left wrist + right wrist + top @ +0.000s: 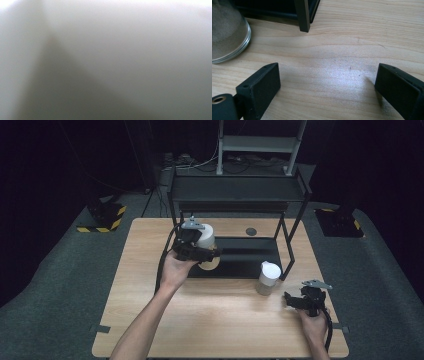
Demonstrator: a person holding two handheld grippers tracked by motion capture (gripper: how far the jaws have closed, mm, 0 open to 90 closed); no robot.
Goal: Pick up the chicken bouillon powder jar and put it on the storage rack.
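A dark room surrounds a pale wooden surface (220,320) that stands on grey carpet, with a black metal shelf rack (239,195) at its far edge and a black tray base (245,257) under the rack.

The left gripper (196,245) is held up at the near left corner of that tray base, and a white-lidded jar (206,236) sits right at its jaws, its cylinder lying tilted toward the rack. The left gripper view is one soft grey-white blur (105,60), so something pale is pressed very close to the lens; the jaws appear closed around the jar, gripping its body.

The right gripper (302,299) rests low near the right edge of the surface, in the person's right hand (315,325). Its jaws are spread wide with bare wood between them and hold nothing. Ahead and to the left of those jaws stands a second jar (268,277), upright, white-capped, its glass base (227,32) holding a sandy fill. A leg of the rack (302,15) meets the wood straight ahead of the jaws, just beside that jar.
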